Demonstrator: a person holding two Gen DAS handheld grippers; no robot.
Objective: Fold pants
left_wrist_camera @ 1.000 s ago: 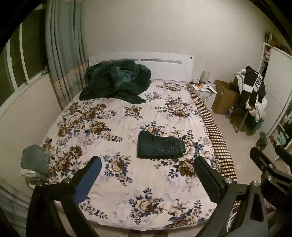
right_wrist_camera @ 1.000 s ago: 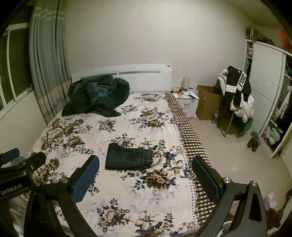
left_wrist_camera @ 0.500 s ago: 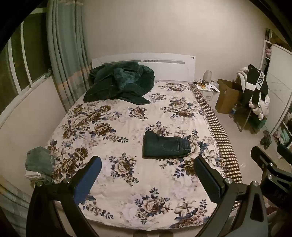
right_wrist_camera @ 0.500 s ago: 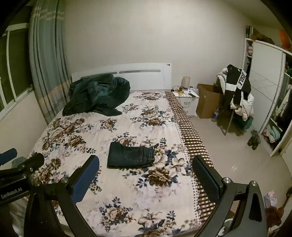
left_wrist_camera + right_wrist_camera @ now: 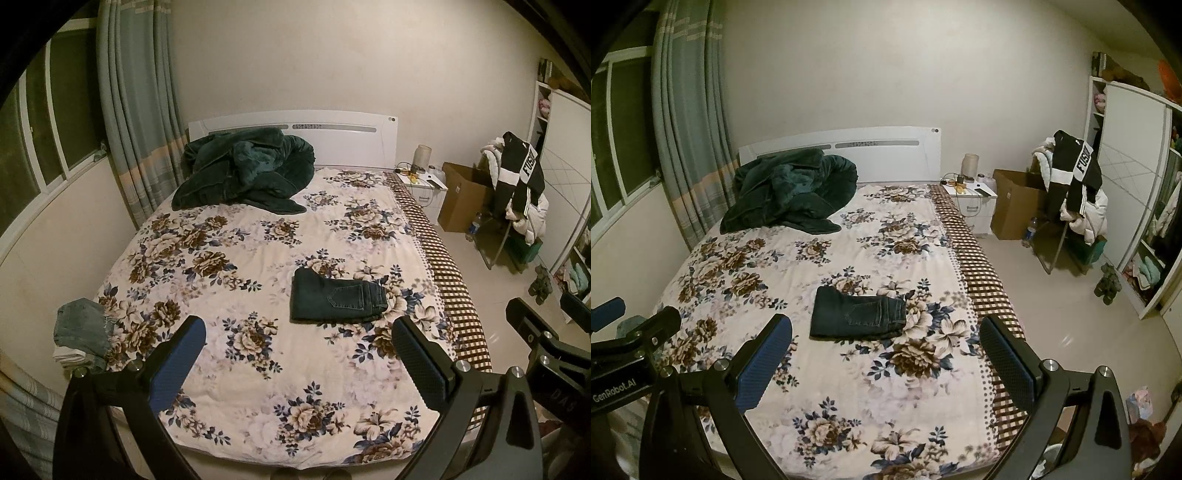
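Floral bed (image 5: pixel 258 369) farther off than before, folded pants (image 5: pixel 337 300) unmoved, left claw (image 5: pixel 299 354) and right claw (image 5: pixel 886 350) spread, empty.

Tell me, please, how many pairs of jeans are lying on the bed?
2: dark folded jeans mid-bed, and lighter denim, apparently jeans, on a pile at the near left corner. That pile may hide more.

Matt denim pants (image 5: pixel 338 300) on floral cloth bedspread (image 5: pixel 236 258); tongs' pads (image 5: pixel 177 363) seemingly textured rubber.
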